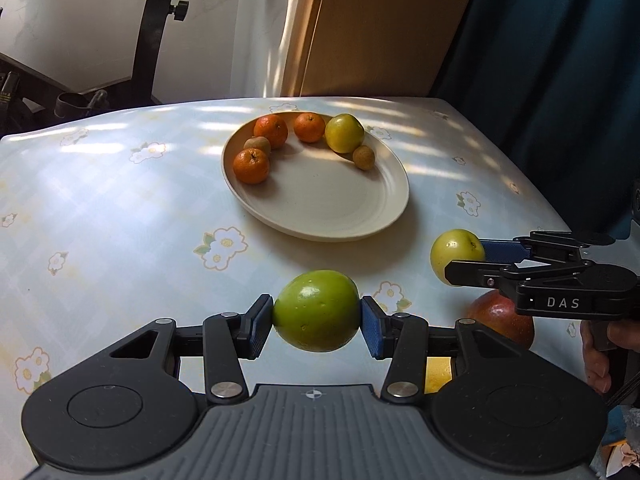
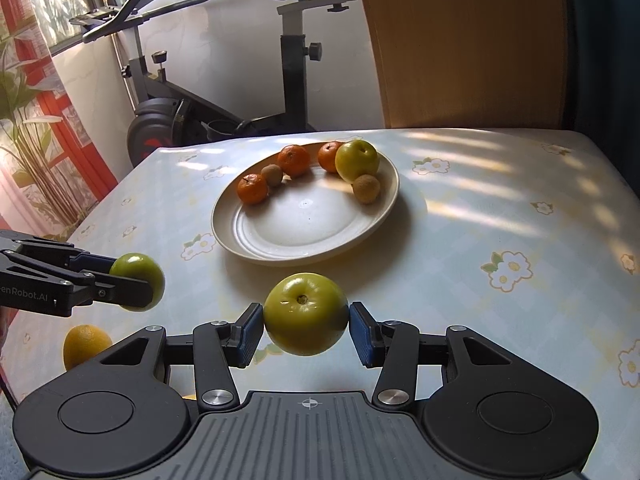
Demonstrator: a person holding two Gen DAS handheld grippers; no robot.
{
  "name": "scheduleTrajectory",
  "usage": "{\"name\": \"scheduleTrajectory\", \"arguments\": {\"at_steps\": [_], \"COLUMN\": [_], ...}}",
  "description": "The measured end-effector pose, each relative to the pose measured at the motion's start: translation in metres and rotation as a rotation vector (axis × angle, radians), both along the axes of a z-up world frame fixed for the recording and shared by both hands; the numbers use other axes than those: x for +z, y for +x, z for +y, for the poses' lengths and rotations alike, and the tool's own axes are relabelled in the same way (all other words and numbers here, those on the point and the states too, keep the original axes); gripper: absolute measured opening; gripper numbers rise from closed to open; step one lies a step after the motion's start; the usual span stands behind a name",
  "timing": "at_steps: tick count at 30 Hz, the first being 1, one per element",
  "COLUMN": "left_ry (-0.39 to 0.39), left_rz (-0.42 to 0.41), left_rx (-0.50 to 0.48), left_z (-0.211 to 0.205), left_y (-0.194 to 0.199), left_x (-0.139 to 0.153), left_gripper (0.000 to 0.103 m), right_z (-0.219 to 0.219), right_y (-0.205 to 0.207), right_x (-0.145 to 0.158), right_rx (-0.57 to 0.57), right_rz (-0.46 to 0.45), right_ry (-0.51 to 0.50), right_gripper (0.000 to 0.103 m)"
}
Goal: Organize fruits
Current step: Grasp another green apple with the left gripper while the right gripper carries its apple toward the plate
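Note:
My left gripper (image 1: 317, 318) is shut on a green apple (image 1: 316, 310) and holds it above the table, short of the plate. My right gripper (image 2: 306, 328) is shut on a yellow-green apple (image 2: 306, 314), also held above the table near the plate. Each gripper shows in the other's view, the right gripper (image 1: 472, 260) with its apple (image 1: 456, 256) and the left gripper (image 2: 132, 280) with its apple (image 2: 138, 276). The cream plate (image 1: 340, 208) (image 2: 288, 236) holds three tangerines (image 1: 251, 165), a yellow-green apple (image 1: 344, 133) and two small brown fruits (image 1: 363, 157).
A red apple (image 1: 502, 320) lies on the table under the right gripper. A yellow citrus fruit (image 2: 86, 344) (image 1: 438, 374) lies near the front edge. The table has a floral cloth (image 2: 500, 220). An exercise bike (image 2: 240, 92) stands behind the table, by a wooden panel (image 2: 460, 40).

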State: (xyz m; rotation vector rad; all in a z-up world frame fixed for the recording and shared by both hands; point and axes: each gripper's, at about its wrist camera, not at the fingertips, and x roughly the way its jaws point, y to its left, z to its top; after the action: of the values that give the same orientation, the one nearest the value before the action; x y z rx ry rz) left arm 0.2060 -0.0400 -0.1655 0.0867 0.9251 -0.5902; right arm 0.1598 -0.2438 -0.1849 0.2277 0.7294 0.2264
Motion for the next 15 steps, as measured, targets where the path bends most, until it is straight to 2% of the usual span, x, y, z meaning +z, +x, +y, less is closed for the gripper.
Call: {"name": "scheduleTrajectory", "arguments": {"at_steps": [3,8,15], "left_ry": [-0.015,-0.030,-0.014], "left_rz": [-0.026,-0.053,-0.095], "left_rx": [0.013,0.033,0.035], "left_z": [0.001,-0.002,-0.020], "left_y": [0.005,0.018,0.054], "left_x": [0.008,0.013,0.013], "left_gripper": [0.049,0.049,0.049], "right_z": [-0.003,-0.003,-0.004], "right_y": [0.004,0.022,0.071], "right_x": [0.009,0.027,0.039], "right_rx": [0.012,0.051,0.103], "right_rz": [-0.013,-0.035,-0.046], "right_ry": [0.017,-0.022,-0.155], "right_gripper": [0.043,0.043,0.043]}}
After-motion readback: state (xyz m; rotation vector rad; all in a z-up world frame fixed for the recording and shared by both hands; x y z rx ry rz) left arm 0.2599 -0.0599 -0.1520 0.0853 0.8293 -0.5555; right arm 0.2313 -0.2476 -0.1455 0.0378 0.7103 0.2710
